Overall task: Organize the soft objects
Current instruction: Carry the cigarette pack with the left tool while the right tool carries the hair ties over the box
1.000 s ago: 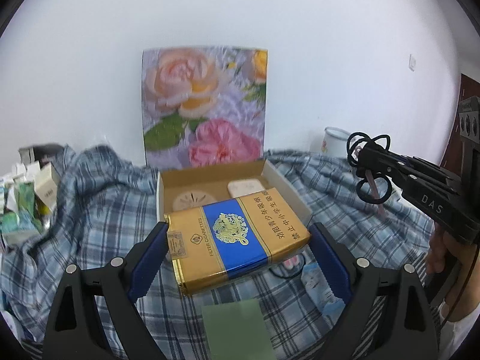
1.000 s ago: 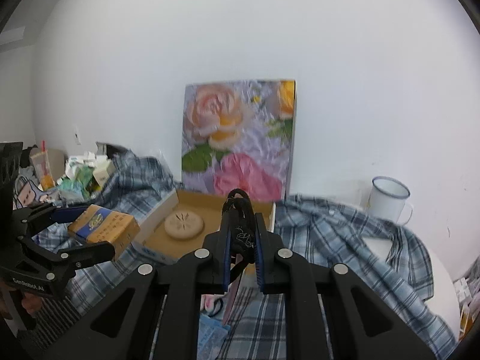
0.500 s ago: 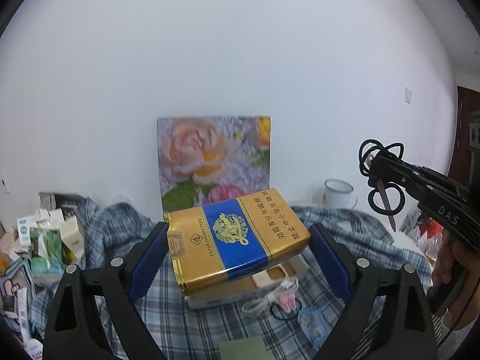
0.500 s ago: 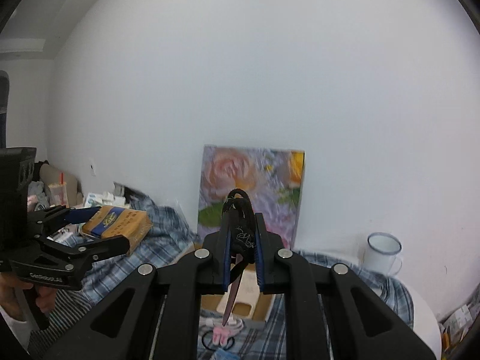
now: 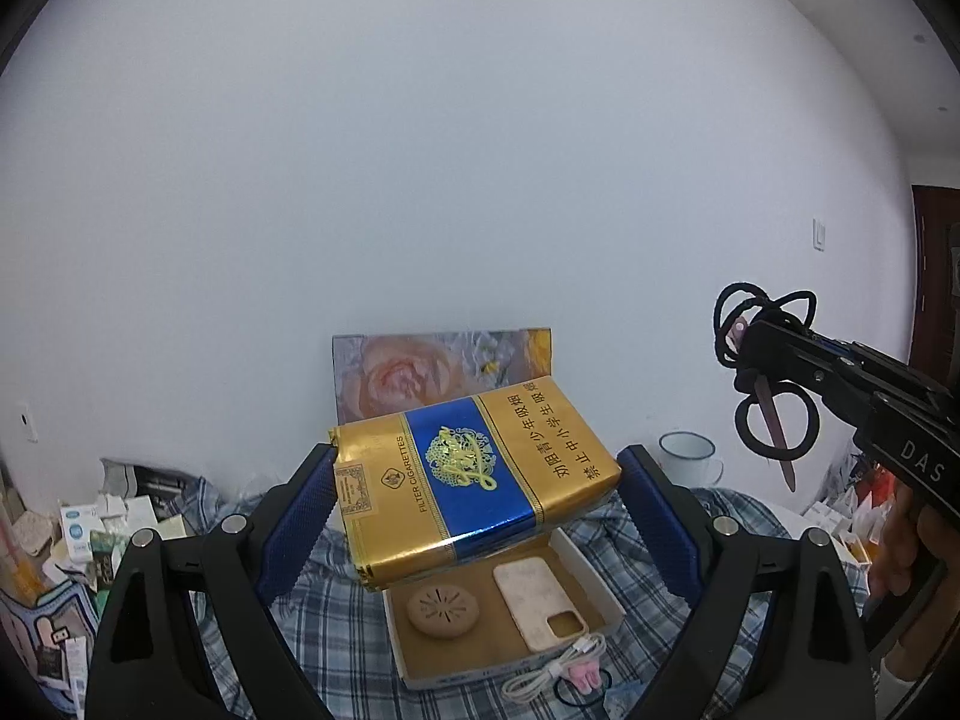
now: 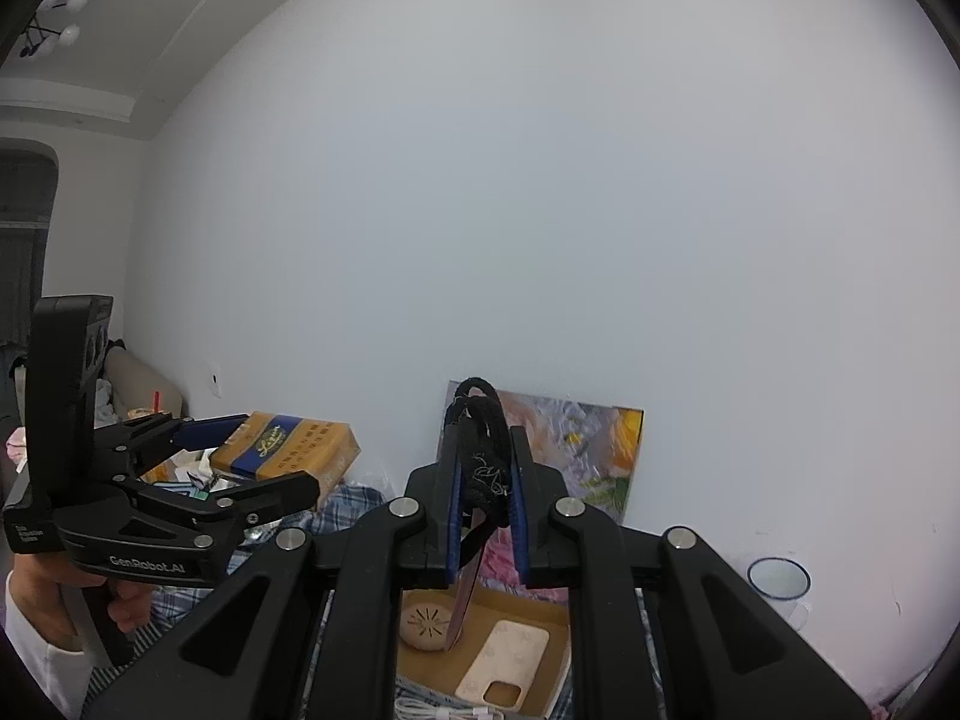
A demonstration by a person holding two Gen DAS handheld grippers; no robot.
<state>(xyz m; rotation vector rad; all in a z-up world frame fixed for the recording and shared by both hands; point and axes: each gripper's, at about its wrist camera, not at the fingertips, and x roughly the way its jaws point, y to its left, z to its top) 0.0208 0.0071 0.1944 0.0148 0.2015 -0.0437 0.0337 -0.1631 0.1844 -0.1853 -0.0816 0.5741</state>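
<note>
My left gripper (image 5: 474,480) is shut on a gold and blue cigarette carton (image 5: 474,474) and holds it high above an open cardboard box (image 5: 600,591). The carton also shows at the left of the right wrist view (image 6: 288,450). My right gripper (image 6: 486,480) is shut on a bundle of black hair ties (image 6: 480,450) with a pink strip hanging down; the bundle shows at the right of the left wrist view (image 5: 762,372). The box holds a round tan disc (image 5: 443,605) and a pale phone case (image 5: 539,594).
A plaid cloth (image 5: 336,612) covers the table. A floral lid (image 5: 420,372) stands against the wall. A white cable (image 5: 552,669) lies in front of the box. A white mug (image 5: 690,459) sits at the right. Small packages (image 5: 78,540) pile up at the left.
Both grippers have risen well above the table with their loads. The box and cloth now sit lower in both views.
</note>
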